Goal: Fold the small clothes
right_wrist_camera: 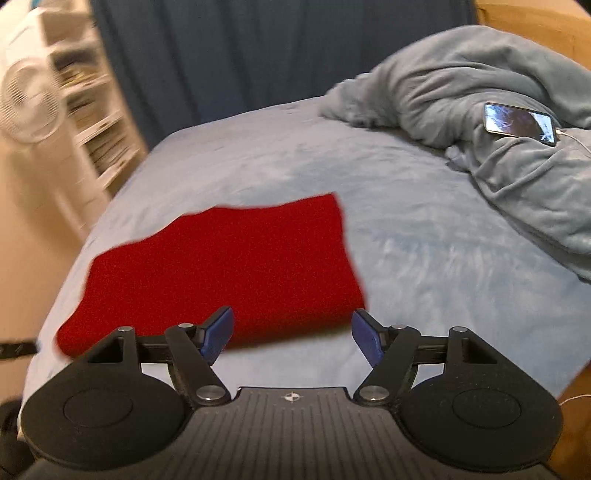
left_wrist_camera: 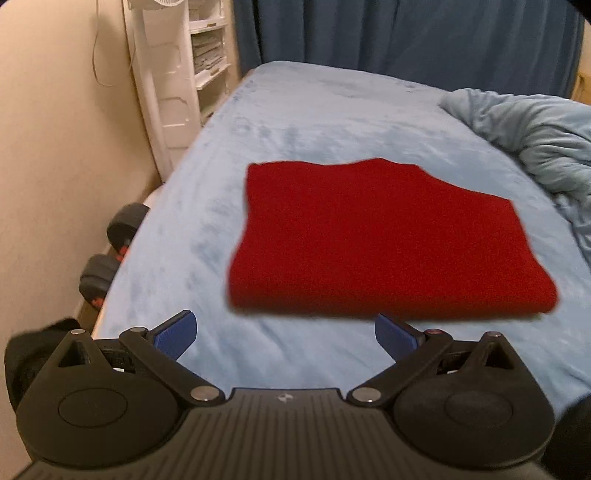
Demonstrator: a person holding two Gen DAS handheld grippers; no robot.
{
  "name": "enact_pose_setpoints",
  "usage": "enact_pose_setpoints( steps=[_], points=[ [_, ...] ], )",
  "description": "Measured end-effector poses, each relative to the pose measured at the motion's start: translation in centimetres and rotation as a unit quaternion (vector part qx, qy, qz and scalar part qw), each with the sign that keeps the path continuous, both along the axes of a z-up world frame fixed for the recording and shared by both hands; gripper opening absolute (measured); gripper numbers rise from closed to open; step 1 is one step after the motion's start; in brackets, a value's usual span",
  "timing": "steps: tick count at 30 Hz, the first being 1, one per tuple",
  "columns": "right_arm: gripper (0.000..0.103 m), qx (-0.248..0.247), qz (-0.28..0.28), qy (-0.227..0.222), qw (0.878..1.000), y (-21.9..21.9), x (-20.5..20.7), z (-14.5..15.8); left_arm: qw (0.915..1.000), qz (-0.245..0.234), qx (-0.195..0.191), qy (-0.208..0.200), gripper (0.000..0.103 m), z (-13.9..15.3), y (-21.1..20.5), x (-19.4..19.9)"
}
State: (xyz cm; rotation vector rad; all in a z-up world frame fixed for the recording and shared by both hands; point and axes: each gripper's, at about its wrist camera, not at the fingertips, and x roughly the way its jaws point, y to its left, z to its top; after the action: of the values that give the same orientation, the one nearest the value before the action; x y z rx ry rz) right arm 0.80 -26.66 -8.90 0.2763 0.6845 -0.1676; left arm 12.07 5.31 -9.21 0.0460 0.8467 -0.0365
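A red garment (left_wrist_camera: pixel 384 240) lies folded into a flat rectangle on the light blue bed (left_wrist_camera: pixel 314 122). In the left wrist view my left gripper (left_wrist_camera: pixel 286 334) hangs above the bed just in front of the garment's near edge, jaws wide apart with nothing between the blue pads (left_wrist_camera: pixel 177 332). The right wrist view shows the same red garment (right_wrist_camera: pixel 229 266) ahead and to the left. My right gripper (right_wrist_camera: pixel 291 334) is open over the garment's near right corner and the sheet, with nothing held between its blue pads (right_wrist_camera: pixel 218 332).
A crumpled grey-blue blanket (right_wrist_camera: pixel 498 122) is heaped at the right of the bed, with a phone (right_wrist_camera: pixel 521 122) and its cable on top. Dark blue curtains (left_wrist_camera: pixel 406 33) hang behind. White shelves (left_wrist_camera: pixel 207 55), a fan (right_wrist_camera: pixel 29 99) and dumbbells (left_wrist_camera: pixel 110 251) stand along the left wall.
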Motion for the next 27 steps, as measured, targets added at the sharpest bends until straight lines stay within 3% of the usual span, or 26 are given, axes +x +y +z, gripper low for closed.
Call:
enact_pose_setpoints(
  steps=[5, 13, 27],
  points=[
    [0.073, -0.037, 0.038, -0.017, 0.998, 3.3, -4.2, 0.9, 0.9998, -0.008, -0.01, -0.014, 0.103, 1.5, -2.0, -4.8],
    [0.073, -0.03, 0.051, -0.03, 0.998, 4.6, -6.3, 2.0, 0.999, 0.003, -0.01, -0.043, 0.103, 3.1, -1.6, -8.1],
    [0.073, -0.03, 0.05, -0.032, 0.998, 5.1, -6.8, 2.3, 0.9986, 0.01, -0.008, -0.052, 0.103, 4.0, -0.7, -8.5]
  ],
)
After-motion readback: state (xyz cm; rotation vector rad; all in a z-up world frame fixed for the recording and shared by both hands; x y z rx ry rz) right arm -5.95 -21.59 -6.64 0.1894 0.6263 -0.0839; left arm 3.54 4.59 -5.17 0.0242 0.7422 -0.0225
